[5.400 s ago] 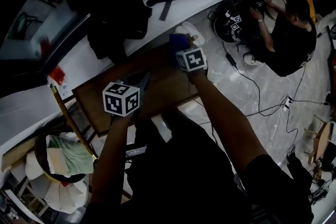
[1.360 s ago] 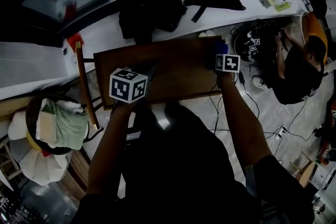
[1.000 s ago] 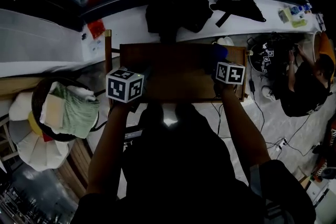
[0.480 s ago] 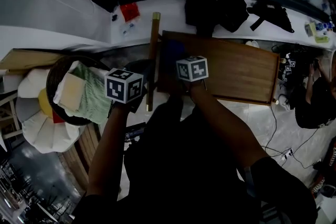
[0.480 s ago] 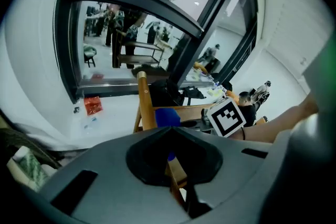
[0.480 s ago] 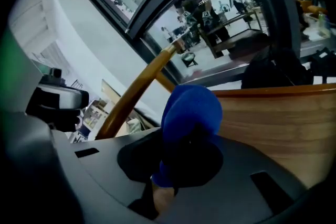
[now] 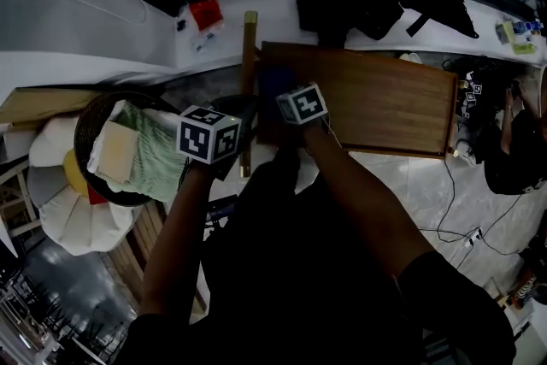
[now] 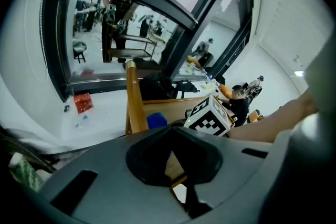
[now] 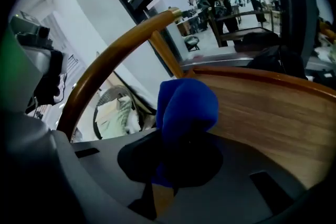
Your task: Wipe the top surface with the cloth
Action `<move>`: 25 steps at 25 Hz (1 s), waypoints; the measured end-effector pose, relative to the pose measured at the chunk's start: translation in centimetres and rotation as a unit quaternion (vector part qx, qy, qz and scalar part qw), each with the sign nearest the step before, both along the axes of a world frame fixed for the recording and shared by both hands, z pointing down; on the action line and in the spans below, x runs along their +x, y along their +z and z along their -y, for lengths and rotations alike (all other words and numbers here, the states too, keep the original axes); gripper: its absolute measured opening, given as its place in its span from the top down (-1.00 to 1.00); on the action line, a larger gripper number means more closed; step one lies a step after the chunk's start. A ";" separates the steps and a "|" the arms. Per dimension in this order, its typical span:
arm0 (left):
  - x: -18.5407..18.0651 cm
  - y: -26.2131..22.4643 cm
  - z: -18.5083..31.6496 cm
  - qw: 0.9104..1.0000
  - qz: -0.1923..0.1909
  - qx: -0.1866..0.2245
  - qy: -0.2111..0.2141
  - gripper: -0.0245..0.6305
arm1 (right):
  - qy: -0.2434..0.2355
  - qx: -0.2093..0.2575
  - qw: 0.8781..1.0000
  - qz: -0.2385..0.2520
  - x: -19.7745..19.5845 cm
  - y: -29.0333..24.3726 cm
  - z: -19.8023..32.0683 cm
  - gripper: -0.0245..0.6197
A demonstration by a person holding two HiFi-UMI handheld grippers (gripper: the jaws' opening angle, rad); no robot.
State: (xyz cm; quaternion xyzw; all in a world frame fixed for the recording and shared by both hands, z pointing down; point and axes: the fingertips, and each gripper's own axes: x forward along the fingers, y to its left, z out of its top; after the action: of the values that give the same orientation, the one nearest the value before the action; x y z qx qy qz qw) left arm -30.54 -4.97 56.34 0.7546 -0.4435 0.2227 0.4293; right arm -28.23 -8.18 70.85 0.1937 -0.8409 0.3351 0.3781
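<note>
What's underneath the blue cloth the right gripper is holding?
The wooden top lies beneath the blue cloth, near the curved rail. The spot directly under it is covered by the cloth and the right gripper.

Soft blue cloth (image 9: 185,106) on smooth, seemingly varnished wooden top (image 9: 273,113).

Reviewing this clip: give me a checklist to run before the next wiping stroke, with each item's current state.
1. Blue cloth gripped: ok, the right gripper is shut on it.
2. Cloth pressed onto the wooden top: cannot tell, the contact is hidden.
3. Left gripper out of the path: ok, shut, empty, off the top's left end.
4. Room to stroke: ok rightward; the wooden rail stands close on the left.
5. Seated person apart from the top: ok.
</note>
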 end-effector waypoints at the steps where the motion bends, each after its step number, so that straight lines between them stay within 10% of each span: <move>1: 0.7 0.0 0.4 1.000 -0.001 0.001 0.007 0.91 | 0.009 -0.005 1.000 -0.003 1.0 0.1 0.3 0.73; 25: 30.0 -1.8 9.6 0.991 -0.043 0.031 0.125 0.91 | 0.175 0.033 0.981 -0.074 39.6 -0.7 9.3 0.73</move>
State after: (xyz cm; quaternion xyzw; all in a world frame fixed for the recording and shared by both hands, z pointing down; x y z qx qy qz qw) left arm -0.52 -14.56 54.54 0.8258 -0.3333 0.2280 0.3936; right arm 11.41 -17.52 70.20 0.3748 -0.7742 0.3529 0.3684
